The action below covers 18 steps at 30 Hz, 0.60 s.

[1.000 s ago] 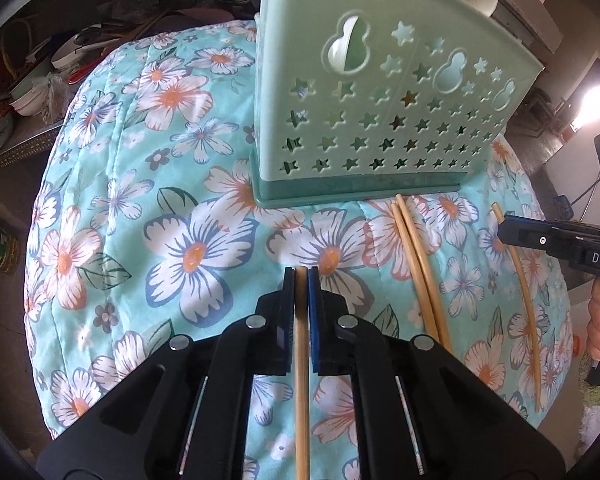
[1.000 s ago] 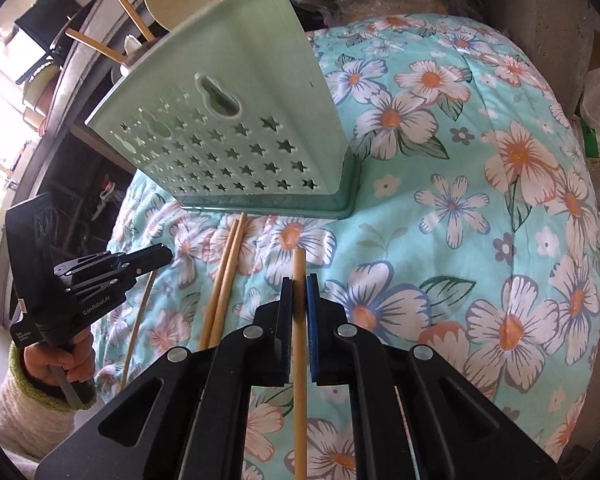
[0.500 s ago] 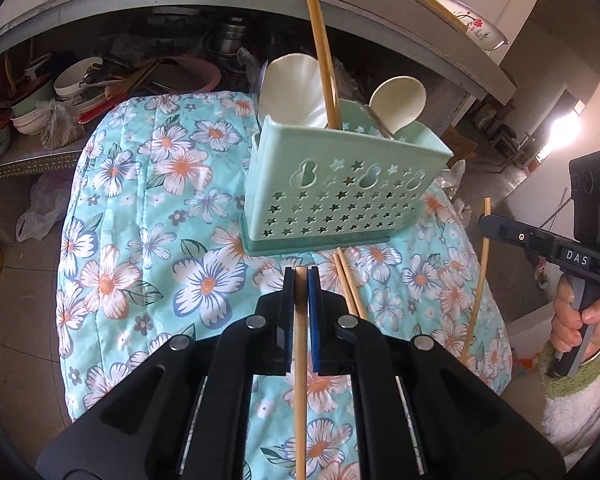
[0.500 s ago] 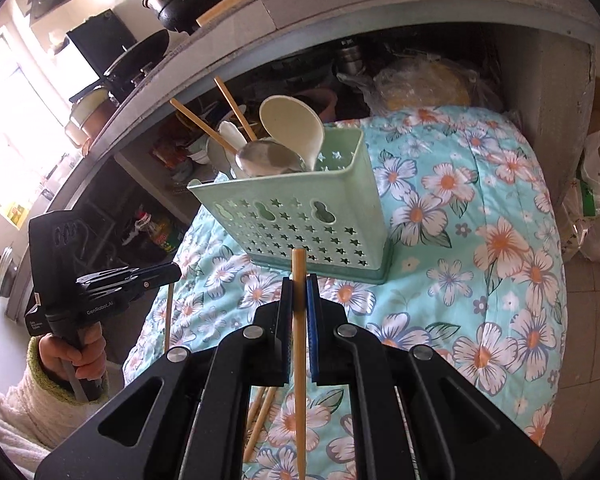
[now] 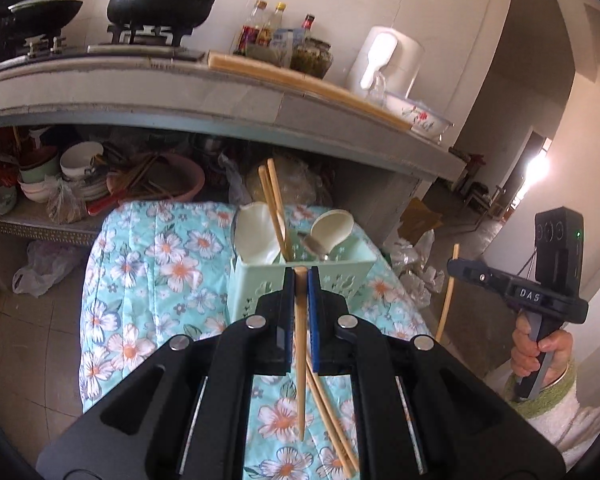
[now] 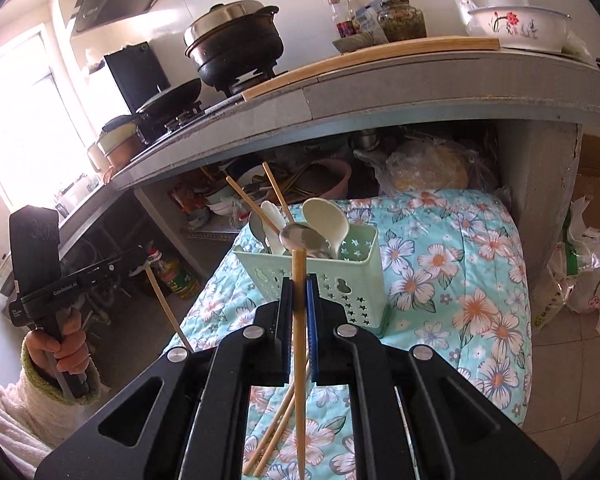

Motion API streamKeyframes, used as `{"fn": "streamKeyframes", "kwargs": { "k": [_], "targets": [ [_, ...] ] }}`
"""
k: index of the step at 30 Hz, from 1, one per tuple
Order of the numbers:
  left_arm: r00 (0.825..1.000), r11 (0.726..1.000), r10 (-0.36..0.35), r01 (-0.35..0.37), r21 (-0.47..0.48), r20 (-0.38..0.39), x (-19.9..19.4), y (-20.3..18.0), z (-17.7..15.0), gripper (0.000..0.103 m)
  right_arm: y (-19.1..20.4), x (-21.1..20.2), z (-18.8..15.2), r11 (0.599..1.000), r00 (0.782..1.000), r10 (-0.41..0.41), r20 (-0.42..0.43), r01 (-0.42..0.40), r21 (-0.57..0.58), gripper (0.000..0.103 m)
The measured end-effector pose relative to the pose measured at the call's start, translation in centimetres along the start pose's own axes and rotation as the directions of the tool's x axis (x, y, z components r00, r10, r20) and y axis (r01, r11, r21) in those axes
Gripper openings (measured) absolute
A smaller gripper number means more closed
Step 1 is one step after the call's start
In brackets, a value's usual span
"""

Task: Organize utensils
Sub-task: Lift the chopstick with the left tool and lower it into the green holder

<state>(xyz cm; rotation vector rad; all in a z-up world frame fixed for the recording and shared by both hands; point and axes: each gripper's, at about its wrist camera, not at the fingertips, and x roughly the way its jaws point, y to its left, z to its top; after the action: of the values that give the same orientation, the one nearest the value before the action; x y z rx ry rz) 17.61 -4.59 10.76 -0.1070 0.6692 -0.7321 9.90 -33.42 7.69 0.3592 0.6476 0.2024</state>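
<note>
Both claws (image 5: pixel 300 280) (image 6: pixel 299 286) higher, gripping slim wooden chopsticks (image 5: pixel 300 360).

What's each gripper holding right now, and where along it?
The left gripper clamps one wooden chopstick close to its upper end. The right gripper clamps another chopstick, with a little more of the top poking past the jaws.

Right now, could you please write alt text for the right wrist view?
The right gripper pinches one chopstick upright above a floral cloth, before a green holder of spoons. Two chopsticks lie below.
</note>
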Motion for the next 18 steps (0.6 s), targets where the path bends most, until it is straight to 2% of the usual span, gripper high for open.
{"fn": "streamKeyframes", "kwargs": {
  "k": [3, 5, 7, 11, 14, 18],
  "targets": [
    [0.993, 1.0, 0.001, -0.001, 0.004, 0.117, -1.4, -0.6, 1.9, 0.006, 0.0, -0.5, 0.4, 1.0, 1.0, 0.002, 0.019, -0.002, 0.007, 0.007],
    [0.982, 1.0, -0.009, 0.01, -0.006, 0.19, -2.2, -0.9, 3.4, 0.006, 0.0, -0.6, 0.4, 1.0, 1.0, 0.006, 0.025, -0.006, 0.015, 0.007],
    [0.968, 1.0, -0.014, 0.019, -0.017, 0.25, -2.5, -1.1, 4.7, 0.006, 0.0, -0.6, 0.4, 1.0, 1.0, 0.008, 0.028, -0.009, 0.02, 0.007],
    [0.929, 1.0, -0.004, 0.011, -0.017, 0.369, -2.7, -1.9, 7.2, 0.006, -0.1, -0.6, 0.2, 1.0, 1.0, 0.011, 0.024, -0.011, 0.025, 0.007],
    [0.904, 1.0, 0.016, -0.012, -0.012, 0.427, -2.0, -2.4, 8.7, 0.006, -0.3, -0.6, 0.1, 0.999, 1.0, 0.011, 0.023, -0.012, 0.03, 0.007],
    [0.886, 0.999, 0.048, -0.051, -0.005, 0.461, -0.5, -2.7, 10.1, 0.006, -0.7, -0.7, 0.2, 0.999, 1.0, 0.008, 0.023, -0.009, 0.037, 0.007]
  ]
}}
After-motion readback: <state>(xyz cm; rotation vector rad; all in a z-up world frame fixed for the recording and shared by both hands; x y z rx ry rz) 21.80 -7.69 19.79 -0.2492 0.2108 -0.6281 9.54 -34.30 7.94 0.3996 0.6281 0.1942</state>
